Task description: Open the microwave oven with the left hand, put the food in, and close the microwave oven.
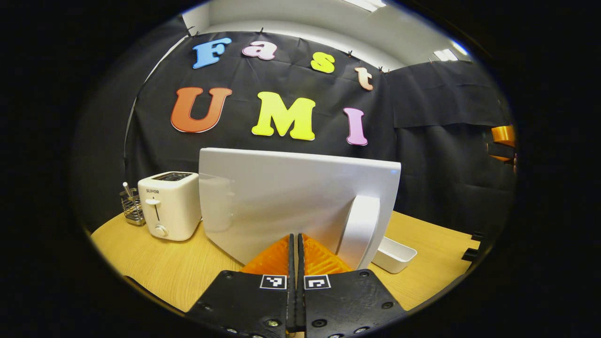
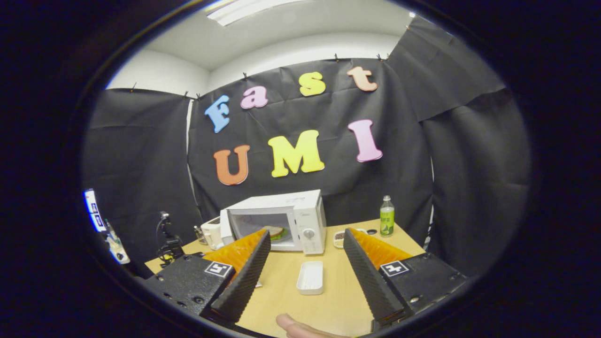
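In the right gripper view, the white microwave (image 2: pixel 300 213) stands at the back of the wooden table (image 2: pixel 328 300). Its door (image 2: pixel 226 228) is swung out to the left. The food (image 2: pixel 274 231), a sandwich on a plate, lies inside the cavity. My right gripper (image 2: pixel 306 233) is open and holds nothing, well in front of the oven. In the left gripper view, the door's outer face (image 1: pixel 281 197) looms close, with its white handle (image 1: pixel 359 230) on the right. My left gripper (image 1: pixel 296 237) is shut with nothing between its fingers, its tips right at the door's lower part.
A white toaster (image 1: pixel 169 204) and a wire basket (image 1: pixel 131 206) stand left of the door. An empty white tray (image 2: pixel 311 277) lies mid-table, also seen as the tray (image 1: pixel 394 253) beyond the handle. A green bottle (image 2: pixel 386 216) and a small dish (image 2: pixel 339 238) sit right of the oven. A fingertip (image 2: pixel 296 326) shows at the bottom.
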`<state>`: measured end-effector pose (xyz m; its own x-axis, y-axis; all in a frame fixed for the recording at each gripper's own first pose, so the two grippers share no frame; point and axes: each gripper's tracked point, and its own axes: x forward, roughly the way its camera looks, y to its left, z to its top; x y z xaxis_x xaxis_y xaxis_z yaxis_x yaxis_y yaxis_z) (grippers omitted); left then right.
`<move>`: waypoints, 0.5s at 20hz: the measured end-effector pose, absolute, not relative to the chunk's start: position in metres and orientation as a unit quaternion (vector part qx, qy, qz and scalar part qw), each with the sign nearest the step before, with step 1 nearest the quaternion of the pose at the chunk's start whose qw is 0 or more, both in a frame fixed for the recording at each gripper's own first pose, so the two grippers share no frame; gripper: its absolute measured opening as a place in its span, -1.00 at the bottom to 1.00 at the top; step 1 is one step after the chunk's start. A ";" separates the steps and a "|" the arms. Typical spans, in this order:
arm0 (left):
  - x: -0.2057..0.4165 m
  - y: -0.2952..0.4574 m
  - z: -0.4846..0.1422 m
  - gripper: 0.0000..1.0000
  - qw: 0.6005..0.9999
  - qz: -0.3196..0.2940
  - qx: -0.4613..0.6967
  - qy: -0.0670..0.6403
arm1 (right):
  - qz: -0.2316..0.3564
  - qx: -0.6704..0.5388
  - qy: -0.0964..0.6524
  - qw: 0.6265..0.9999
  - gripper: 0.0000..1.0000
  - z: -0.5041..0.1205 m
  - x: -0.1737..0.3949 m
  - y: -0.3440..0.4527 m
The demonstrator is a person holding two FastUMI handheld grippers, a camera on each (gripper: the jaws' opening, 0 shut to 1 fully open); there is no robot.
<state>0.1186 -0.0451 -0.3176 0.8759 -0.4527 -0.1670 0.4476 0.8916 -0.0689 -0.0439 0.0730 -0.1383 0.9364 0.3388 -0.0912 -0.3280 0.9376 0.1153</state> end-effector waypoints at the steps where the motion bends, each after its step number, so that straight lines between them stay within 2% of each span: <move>1: 0.124 -0.050 -0.317 -1.00 0.968 -0.236 -0.017 0.089 | 0.169 0.048 0.054 0.983 0.98 -0.139 -0.040 0.069; 10: 0.173 -0.093 -0.319 -1.00 0.966 -0.239 -0.017 0.098 | 0.152 0.016 0.043 0.987 0.98 -0.134 -0.005 0.050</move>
